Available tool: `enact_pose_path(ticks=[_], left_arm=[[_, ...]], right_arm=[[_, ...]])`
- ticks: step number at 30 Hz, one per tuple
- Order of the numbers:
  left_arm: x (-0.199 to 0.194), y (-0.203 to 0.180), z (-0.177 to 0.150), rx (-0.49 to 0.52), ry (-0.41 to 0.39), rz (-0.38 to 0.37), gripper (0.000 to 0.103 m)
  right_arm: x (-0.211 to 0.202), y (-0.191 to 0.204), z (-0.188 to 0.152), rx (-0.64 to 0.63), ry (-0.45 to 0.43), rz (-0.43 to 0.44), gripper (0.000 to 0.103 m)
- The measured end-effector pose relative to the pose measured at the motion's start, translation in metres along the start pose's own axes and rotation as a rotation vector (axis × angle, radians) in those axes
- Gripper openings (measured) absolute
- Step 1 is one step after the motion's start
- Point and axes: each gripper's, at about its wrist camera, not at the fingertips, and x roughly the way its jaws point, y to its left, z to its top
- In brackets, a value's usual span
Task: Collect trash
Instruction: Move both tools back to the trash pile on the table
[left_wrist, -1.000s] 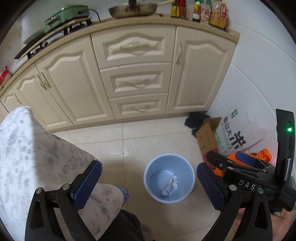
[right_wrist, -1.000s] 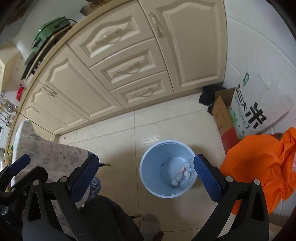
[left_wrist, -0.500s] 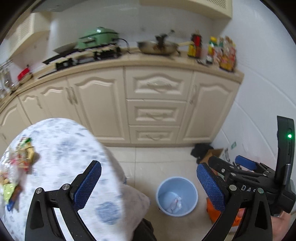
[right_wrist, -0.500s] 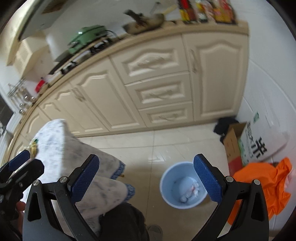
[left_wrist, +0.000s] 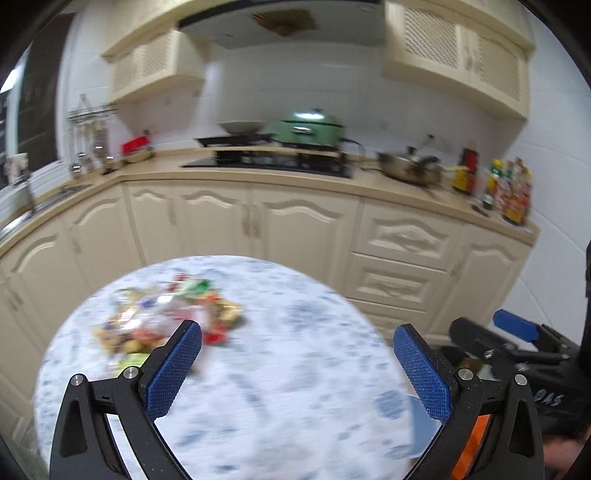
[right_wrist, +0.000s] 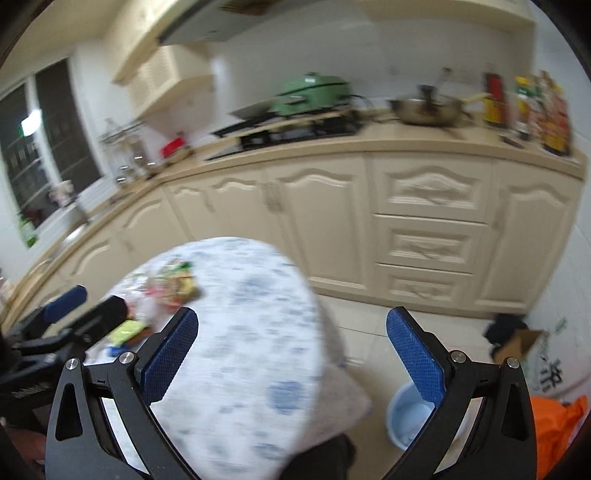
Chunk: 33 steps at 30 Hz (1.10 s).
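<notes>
Trash (left_wrist: 166, 317) lies heaped on the table (left_wrist: 295, 387), at its far left; bin (right_wrist: 413, 417) on the floor right of the table; left gripper (left_wrist: 295, 365) and right gripper (right_wrist: 291, 354) both spread wide, empty, above the table

The trash (left_wrist: 162, 317) is a loose heap of crumpled snack wrappers in red, green, yellow, orange and clear plastic, blurred so that single pieces are hard to tell apart. It lies on the far left part of a round table (left_wrist: 295, 369) covered in a white cloth with blue blotches, and a yellow-green wrapper (right_wrist: 127, 329) sits at the near edge of the heap. The light blue trash bin (right_wrist: 410, 417) stands upright on the tiled floor to the right of the table, well apart from the heap, its mouth open upward.
</notes>
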Motion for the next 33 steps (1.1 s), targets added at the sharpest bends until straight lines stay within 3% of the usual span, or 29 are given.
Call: enact_pose_path(ticks=[5, 17, 27, 33], left_arm=[[-0.049, 0.050, -0.022, -0.058, -0.031, 0.090, 0.102], [-0.107, 0.097, -0.075, -0.135, 0.010, 0.264, 0.102], [-0.095, 0.131, -0.093, -0.173, 0.122, 0.297, 0.102], [-0.064, 0.156, -0.101, -0.193, 0.192, 0.287, 0.102]], right_arm=[[0.007, 0.059, 0.001, -0.087, -0.004, 0.081, 0.103], [0.050, 0.165, -0.027, -0.247, 0.086, 0.212, 0.103], [0.098, 0.218, -0.053, -0.339, 0.184, 0.256, 0.103], [0.130, 0.239, -0.071, -0.381, 0.238, 0.247, 0.103]])
